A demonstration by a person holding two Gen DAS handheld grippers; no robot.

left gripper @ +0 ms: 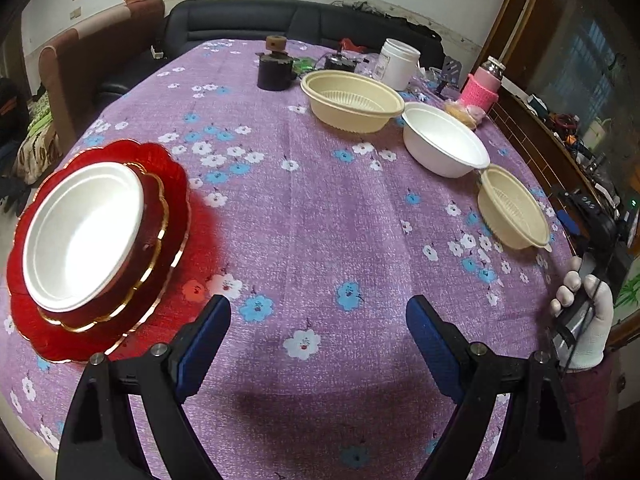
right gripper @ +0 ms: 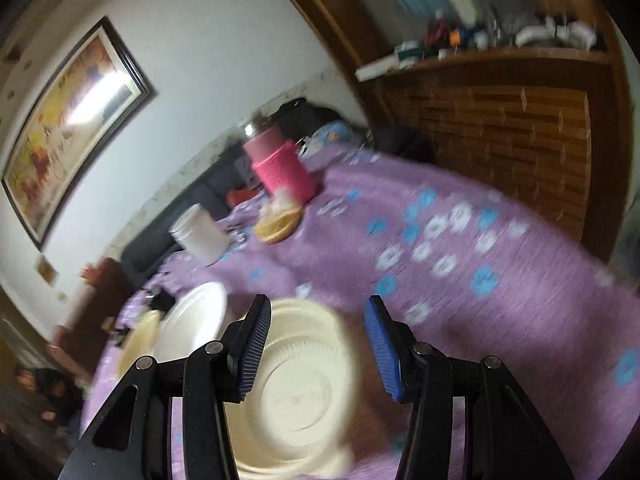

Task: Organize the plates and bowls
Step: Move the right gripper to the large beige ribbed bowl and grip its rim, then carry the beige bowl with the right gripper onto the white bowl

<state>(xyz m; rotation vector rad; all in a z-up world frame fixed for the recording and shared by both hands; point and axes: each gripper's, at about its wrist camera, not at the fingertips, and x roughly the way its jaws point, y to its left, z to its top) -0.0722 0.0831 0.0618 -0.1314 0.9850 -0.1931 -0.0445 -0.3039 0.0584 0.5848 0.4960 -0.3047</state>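
Left wrist view, left hand-held gripper (left gripper: 318,322) level above desk (left gripper: 320,208), jaws spread, empty, stacked plates (left gripper: 82,236) left, right hand-held gripper (right gripper: 316,334) tilted, jaws apart over cream bowl (right gripper: 298,392)

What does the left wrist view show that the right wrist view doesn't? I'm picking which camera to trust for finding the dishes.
Only the left wrist view shows the plate stack: a white plate on red plates. It also shows the dark jar and the open left gripper.

Only the right wrist view shows the framed picture and the open right gripper, above the nearest cream bowl.

Both show three bowls, the pink bottle and the white canister.
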